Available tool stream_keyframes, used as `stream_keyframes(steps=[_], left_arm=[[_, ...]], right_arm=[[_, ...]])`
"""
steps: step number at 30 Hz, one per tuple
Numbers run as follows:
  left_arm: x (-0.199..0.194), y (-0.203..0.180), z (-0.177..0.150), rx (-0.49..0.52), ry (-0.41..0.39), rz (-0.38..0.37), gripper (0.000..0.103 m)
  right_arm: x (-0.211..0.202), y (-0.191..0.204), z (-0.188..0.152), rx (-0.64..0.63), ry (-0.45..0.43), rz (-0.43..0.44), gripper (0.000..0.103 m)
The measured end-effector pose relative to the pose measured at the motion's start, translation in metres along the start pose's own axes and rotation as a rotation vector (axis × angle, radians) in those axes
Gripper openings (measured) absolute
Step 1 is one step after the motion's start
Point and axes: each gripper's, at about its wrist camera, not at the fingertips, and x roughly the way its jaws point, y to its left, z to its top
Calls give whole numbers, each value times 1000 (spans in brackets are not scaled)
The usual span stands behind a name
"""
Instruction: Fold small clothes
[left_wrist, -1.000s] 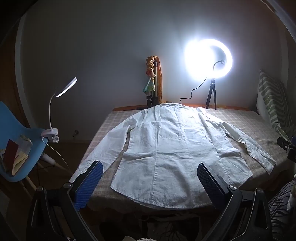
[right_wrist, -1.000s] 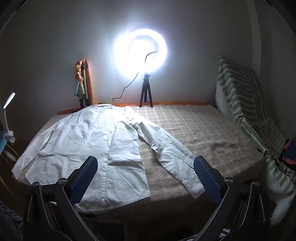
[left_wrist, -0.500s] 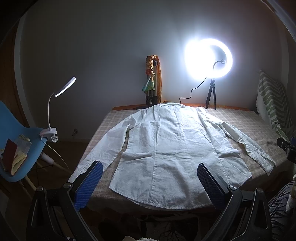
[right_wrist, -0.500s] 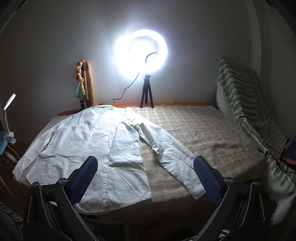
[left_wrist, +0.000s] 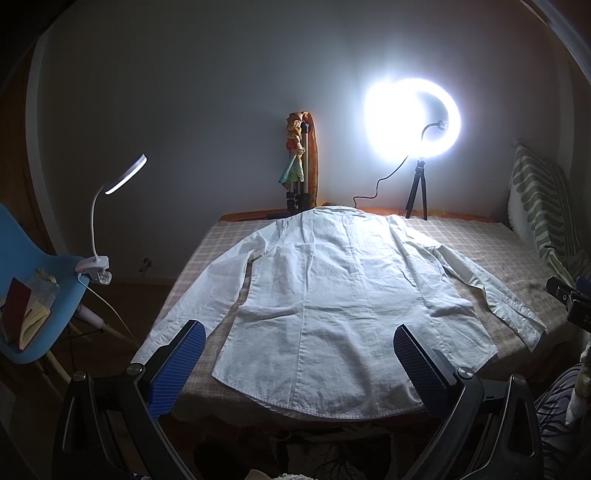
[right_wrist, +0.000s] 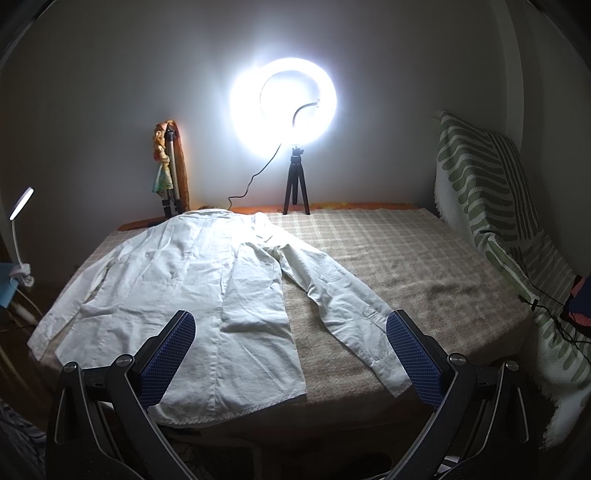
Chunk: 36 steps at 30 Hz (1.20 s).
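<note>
Little has moved since a second ago: both views are shifted only slightly, shirt lies as before, untouched. Nearest, left gripper (left_wrist: 299, 349) is held with jaws spread wide and nothing between them, hanging just short of the shirt (left_wrist: 332, 295) hem; right gripper (right_wrist: 290, 341) is likewise spread and empty, framing the hem's right corner and the right sleeve cuff (right_wrist: 391, 373). Shirt is laid flat, back up, on the checked bedspread (right_wrist: 406, 251), long axis running away from both tools, hem near, collar far by the wall. Sleeves are splayed outward: left sleeve (left_wrist: 207, 291) trails toward the bed's left edge, right sleeve angles out to the right. Left tool is judged nearer the left sleeve, right tool nearer the right cuff, so a sleeve-in fold is likely each side. Farthest, ring light (right_wrist: 284, 99) and clip lamp (left_wrist: 122, 177) are noted
</note>
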Motion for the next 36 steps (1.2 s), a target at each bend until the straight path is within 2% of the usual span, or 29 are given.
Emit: stream_keyframes(steps=[36], left_arm=[[8,1,5,1,5,11,103]], right_arm=[[2,2,-1,-2,1,0,103]])
